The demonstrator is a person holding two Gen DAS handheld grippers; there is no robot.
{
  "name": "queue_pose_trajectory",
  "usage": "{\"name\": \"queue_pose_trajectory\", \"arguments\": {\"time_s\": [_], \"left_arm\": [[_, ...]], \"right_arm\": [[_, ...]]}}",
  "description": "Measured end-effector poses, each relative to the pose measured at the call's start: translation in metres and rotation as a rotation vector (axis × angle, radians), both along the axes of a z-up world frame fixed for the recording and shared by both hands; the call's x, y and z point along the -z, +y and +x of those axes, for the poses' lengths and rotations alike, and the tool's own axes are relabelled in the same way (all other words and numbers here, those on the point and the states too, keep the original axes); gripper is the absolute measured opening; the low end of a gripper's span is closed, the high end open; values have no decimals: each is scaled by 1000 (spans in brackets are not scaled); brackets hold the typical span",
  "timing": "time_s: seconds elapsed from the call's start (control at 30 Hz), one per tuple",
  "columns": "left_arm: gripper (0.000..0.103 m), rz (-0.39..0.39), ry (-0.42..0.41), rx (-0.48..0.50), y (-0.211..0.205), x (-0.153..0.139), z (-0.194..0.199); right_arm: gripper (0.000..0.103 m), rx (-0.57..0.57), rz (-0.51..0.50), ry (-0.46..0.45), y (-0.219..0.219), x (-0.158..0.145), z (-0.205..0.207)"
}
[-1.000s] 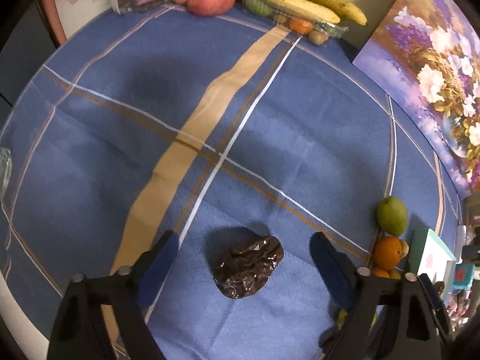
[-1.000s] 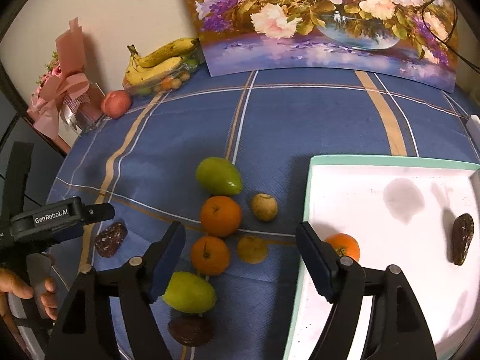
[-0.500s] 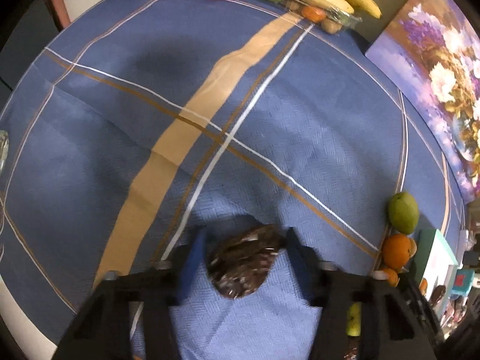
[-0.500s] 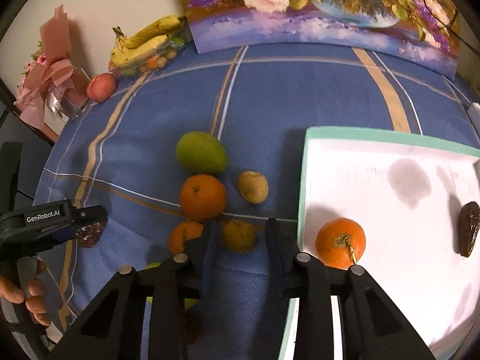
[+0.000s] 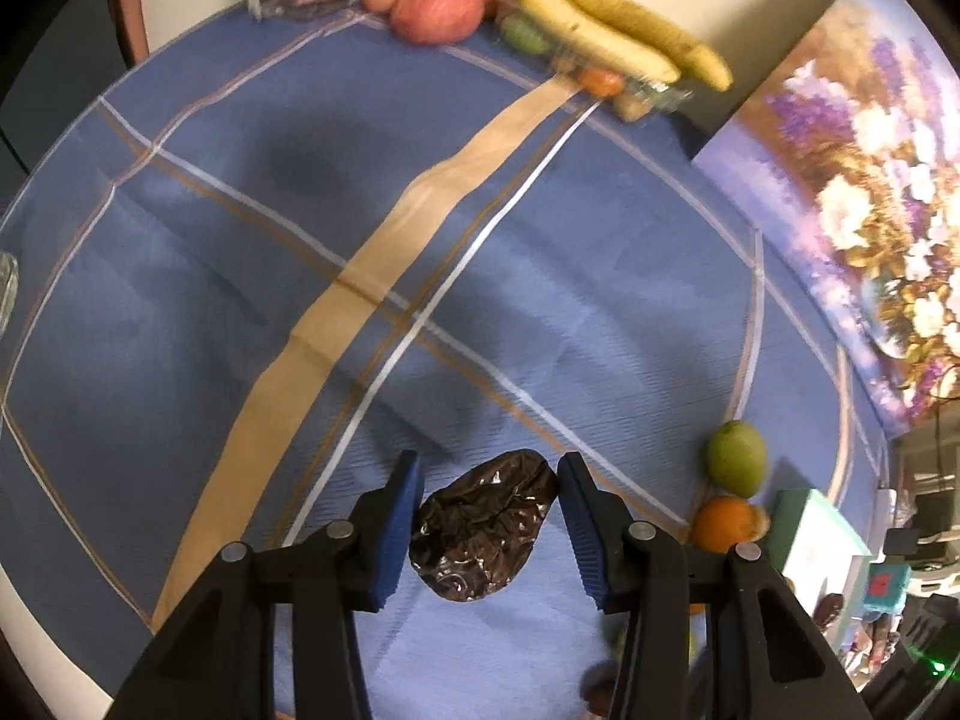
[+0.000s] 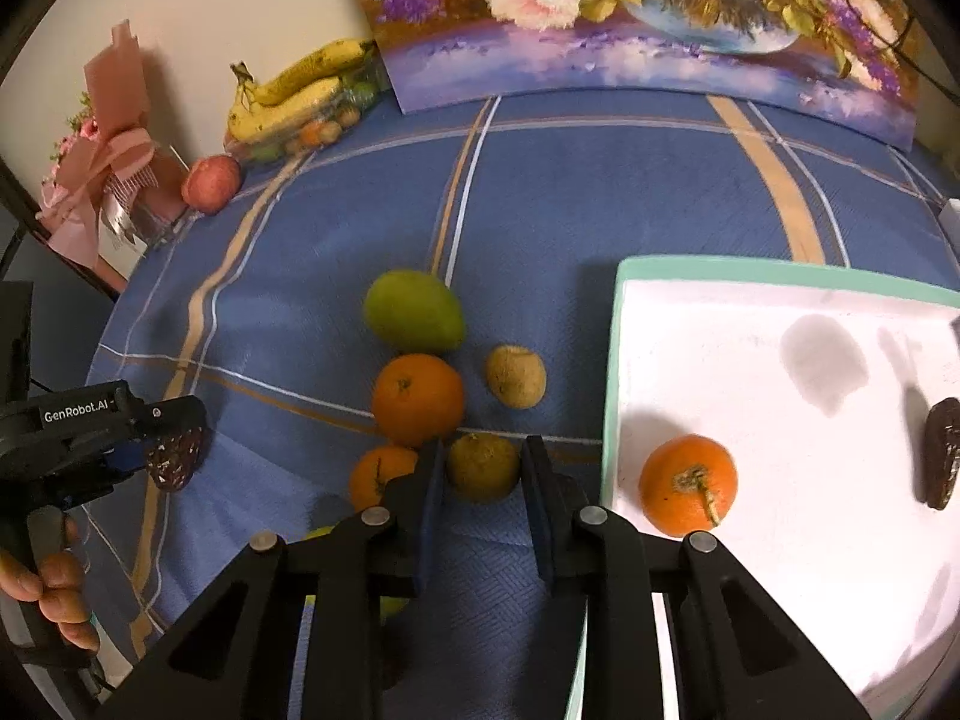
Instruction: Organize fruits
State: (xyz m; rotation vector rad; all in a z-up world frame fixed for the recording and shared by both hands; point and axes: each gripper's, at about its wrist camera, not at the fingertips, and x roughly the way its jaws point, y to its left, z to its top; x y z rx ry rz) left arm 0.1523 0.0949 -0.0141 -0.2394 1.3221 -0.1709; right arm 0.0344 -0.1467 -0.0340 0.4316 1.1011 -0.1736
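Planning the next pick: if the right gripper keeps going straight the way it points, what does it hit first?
The right gripper would first meet the yellowish-brown fruit sitting between its jaws, probably before the orange just beyond; depth is unclear.

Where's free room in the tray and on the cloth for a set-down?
Tray: the white floor between the orange near its left wall and the dark date at the right side is bare. Cloth: open from the painting down to the green mango. Crowded: the fruit cluster at the right tongs.

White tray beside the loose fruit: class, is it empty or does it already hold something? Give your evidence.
Not empty. The white tray holds an orange near its left edge and a dark wrinkled fruit at the right.
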Motion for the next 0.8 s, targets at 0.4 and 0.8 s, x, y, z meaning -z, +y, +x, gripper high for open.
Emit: {"name": "queue_pose_trajectory", "arguments": {"time_s": [0.4, 0.8], "left_arm": [[49, -28, -85, 47, -35, -34, -13], [49, -43, -125, 95, -67, -50, -28]], "right_arm": [[27, 42, 27, -101, -14, -37, -17], [27, 15, 9, -142, -20, -54, -31]]}}
